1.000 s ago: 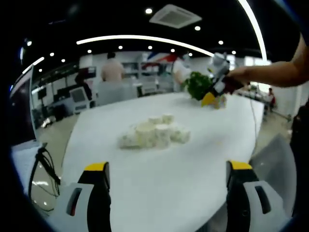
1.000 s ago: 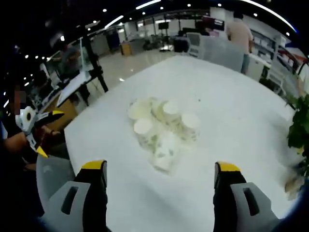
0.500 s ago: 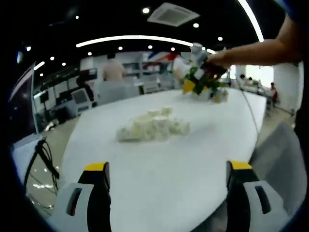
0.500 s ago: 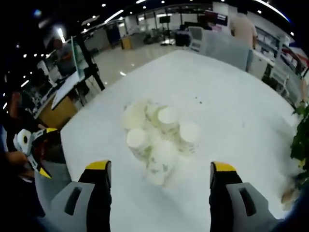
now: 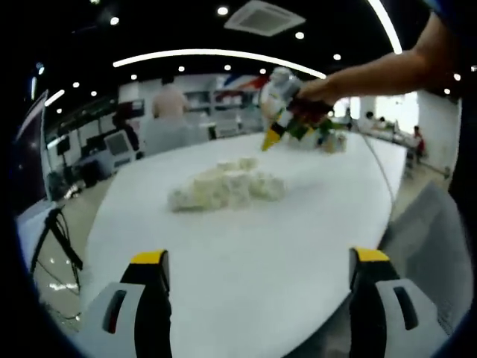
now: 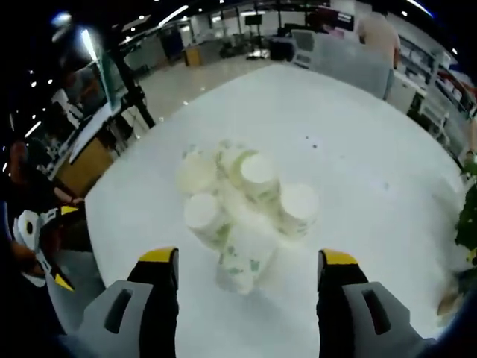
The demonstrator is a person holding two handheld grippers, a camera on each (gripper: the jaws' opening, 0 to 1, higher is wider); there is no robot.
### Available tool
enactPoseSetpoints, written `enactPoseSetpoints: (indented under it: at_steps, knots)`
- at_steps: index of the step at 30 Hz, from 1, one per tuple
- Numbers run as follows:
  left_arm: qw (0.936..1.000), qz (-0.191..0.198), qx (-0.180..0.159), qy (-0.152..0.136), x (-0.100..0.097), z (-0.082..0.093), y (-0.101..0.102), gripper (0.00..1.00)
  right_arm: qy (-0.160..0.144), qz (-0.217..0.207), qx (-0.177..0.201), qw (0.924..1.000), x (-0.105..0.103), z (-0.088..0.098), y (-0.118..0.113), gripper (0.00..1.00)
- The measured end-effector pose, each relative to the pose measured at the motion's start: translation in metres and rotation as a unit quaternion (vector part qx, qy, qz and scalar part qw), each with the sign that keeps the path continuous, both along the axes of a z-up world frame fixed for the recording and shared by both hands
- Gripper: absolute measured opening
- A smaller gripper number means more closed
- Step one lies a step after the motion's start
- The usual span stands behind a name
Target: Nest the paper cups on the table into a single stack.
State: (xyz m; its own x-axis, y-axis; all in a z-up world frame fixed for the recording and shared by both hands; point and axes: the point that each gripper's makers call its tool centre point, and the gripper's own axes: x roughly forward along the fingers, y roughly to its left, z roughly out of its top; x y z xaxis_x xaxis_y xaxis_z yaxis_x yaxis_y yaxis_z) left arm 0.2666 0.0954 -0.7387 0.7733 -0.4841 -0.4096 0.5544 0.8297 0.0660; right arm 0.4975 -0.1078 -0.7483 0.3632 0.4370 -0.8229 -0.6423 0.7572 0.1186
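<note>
The left gripper [image 5: 257,291] is held with jaws spread wide. The right gripper [image 6: 248,298] is likewise held open, its jaws empty; in the left gripper view its yellow tips [image 5: 273,137] seem angled downward.

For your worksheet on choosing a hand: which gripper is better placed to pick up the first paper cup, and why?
Probably the right gripper: it hangs open just above the paper cups, one lying between its jaws. The left gripper, also open, sits far back across the table.

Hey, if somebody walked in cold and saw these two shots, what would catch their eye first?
The huddle of paper cups in the middle of the white table, loose and unstacked. Then the right gripper, open and empty, held above the cluster from the far side, and the left gripper, open at the near edge.
</note>
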Motion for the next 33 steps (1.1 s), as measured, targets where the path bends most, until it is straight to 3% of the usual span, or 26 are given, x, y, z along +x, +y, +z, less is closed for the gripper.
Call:
enactPoseSetpoints:
  at_steps: [1, 2, 6, 8, 13, 22, 33]
  knots:
    - [0.9994, 0.006, 0.03, -0.016, 0.002, -0.001, 0.003, 0.99, 0.005, -0.002, 0.002, 1.0, 0.0, -0.003, 0.001, 0.73]
    - [0.999, -0.017, 0.028, -0.032, 0.001, 0.001, -0.003, 0.99, 0.013, -0.008, 0.005, 0.9999, 0.001, -0.007, 0.002, 0.73]
    - [0.9983, -0.034, 0.047, -0.013, -0.004, -0.012, -0.007, 0.99, 0.015, -0.015, 0.007, 0.9998, 0.006, -0.016, 0.007, 0.68]
    - [0.9983, -0.036, 0.043, -0.015, -0.004, -0.011, -0.007, 0.98, 0.02, -0.017, 0.005, 0.9996, 0.008, -0.021, 0.009, 0.68]
    - [0.9981, -0.041, 0.043, 0.014, -0.006, -0.021, -0.006, 0.99, 0.024, -0.024, -0.002, 0.9994, 0.013, -0.03, 0.009, 0.61]
    - [0.9982, -0.039, 0.034, 0.031, -0.006, -0.026, -0.003, 0.99, 0.061, -0.045, -0.011, 0.9971, 0.018, -0.058, 0.014, 0.55]
    - [0.998, -0.035, 0.026, 0.046, -0.008, -0.029, -0.004, 0.99, 0.077, -0.06, -0.009, 0.9952, 0.016, -0.074, 0.022, 0.46]
